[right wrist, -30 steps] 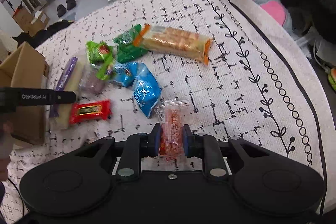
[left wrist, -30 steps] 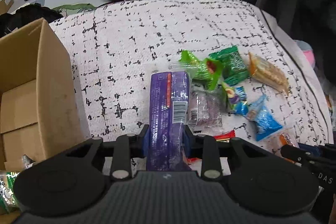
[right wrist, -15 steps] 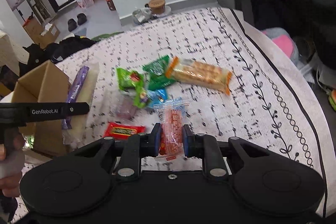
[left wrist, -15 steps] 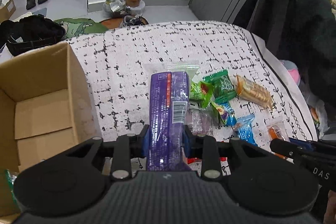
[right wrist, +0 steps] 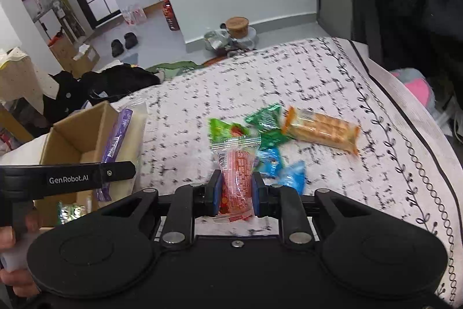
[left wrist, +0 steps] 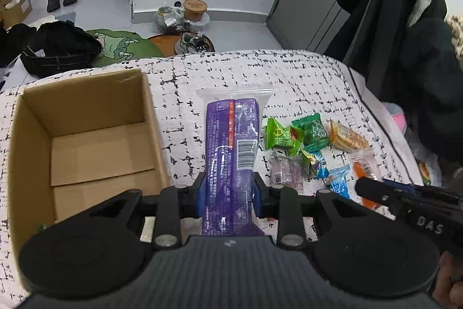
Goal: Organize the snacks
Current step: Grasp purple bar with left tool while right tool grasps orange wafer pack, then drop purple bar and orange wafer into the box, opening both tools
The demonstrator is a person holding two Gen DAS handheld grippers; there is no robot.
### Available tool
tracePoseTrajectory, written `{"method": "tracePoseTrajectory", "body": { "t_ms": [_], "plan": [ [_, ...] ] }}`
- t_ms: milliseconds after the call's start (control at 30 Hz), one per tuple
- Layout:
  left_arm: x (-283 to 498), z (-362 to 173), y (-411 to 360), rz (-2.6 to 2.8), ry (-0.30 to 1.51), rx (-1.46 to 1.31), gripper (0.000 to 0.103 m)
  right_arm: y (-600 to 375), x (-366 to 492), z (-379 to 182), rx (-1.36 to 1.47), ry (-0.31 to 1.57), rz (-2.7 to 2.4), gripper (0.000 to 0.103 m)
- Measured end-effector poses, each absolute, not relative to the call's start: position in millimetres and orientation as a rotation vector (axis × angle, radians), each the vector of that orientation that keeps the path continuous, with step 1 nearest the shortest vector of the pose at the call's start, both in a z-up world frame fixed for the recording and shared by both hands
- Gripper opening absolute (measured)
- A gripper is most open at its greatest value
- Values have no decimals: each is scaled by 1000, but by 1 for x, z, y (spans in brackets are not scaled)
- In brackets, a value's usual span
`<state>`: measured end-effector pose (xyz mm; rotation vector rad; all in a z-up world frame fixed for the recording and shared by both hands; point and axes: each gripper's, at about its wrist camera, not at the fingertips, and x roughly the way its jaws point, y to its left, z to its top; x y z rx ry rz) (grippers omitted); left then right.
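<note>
Both wrist views look steeply down from close above; both show the snack pile (left wrist: pixel 303 146) and cardboard box (right wrist: pixel 72 135)

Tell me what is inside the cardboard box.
The cardboard box shows mostly bare folded bottom flaps. The right wrist view shows a green-and-silver wrapped snack at its near corner. The left gripper covers the nearest part of the floor.

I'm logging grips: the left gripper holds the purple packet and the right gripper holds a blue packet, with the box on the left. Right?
Not quite. The right gripper is shut on an orange-red packet, not a blue one; the right wrist view shows this, with the blue packets lying on the cloth behind it. The rest stands: the left gripper holds the purple packet, and the box sits to its left.
</note>
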<state>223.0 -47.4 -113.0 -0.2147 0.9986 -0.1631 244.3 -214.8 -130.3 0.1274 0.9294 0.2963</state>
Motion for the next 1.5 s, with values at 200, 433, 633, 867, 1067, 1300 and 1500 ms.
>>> {"method": "tracePoseTrajectory", "body": {
  "t_ms": [200, 433, 633, 867, 1067, 1300, 1500],
  "plan": [
    [214, -102, -33, -167, 976, -233, 30, -192, 241, -124, 130, 908, 330, 20],
    [201, -87, -15, -177, 952, -269, 29, -166, 235, -117, 127, 885, 372, 20],
    [189, -71, -2, -172, 913, -292, 27, -147, 232, -111, 123, 866, 409, 20],
    [186, -67, 19, -118, 895, -282, 21, -128, 233, -106, 125, 847, 451, 20],
    [189, -83, 45, -45, 916, -285, 10, -108, 233, -108, 119, 846, 494, 20],
    [188, -104, 70, 14, 964, -322, 11, -86, 234, -113, 116, 862, 537, 20],
    [183, -105, 79, 34, 960, -329, 19, -70, 239, -115, 119, 872, 567, 20]
  ]
}}
